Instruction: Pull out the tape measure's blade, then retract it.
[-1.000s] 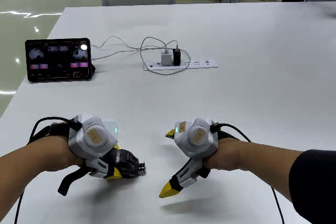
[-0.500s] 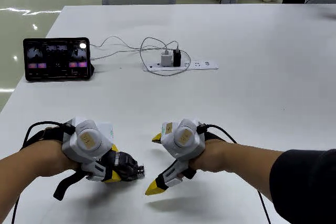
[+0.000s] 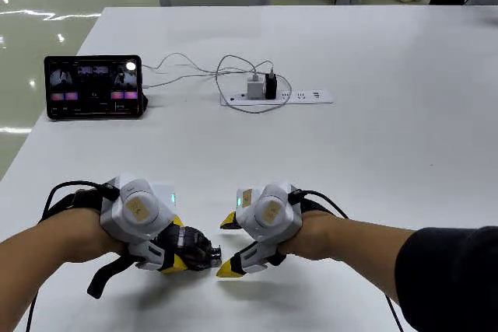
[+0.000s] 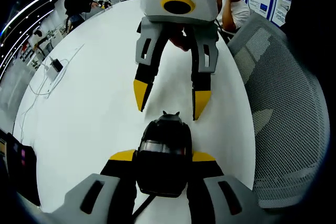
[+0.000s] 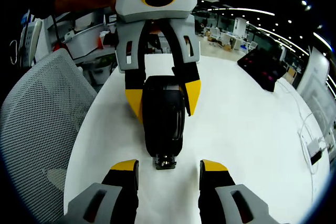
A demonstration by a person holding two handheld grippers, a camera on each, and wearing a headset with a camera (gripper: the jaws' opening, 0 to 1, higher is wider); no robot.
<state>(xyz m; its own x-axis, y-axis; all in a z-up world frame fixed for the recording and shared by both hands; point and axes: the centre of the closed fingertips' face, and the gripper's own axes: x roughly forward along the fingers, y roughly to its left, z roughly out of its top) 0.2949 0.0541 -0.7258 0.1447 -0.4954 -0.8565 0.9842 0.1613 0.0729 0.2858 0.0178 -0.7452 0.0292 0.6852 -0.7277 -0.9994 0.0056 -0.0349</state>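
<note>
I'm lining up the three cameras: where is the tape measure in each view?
Head view: tape measure, lower centre-left, clamped in the left gripper.
Left gripper view: tape measure at bottom centre, between that gripper's jaws.
Right gripper view: tape measure at centre, its tip reaching the open right gripper.
Shared landmark: the power strip.

left gripper and right gripper: white shells, yellow-tipped fingers, black cables; right sleeve dark.

The left gripper clamps the black tape measure between its yellow-tipped jaws. Straight ahead, the right gripper faces it with jaws spread, their tips near the tape measure's nose. White table lies beneath, and a mesh chair is to the right.
</note>
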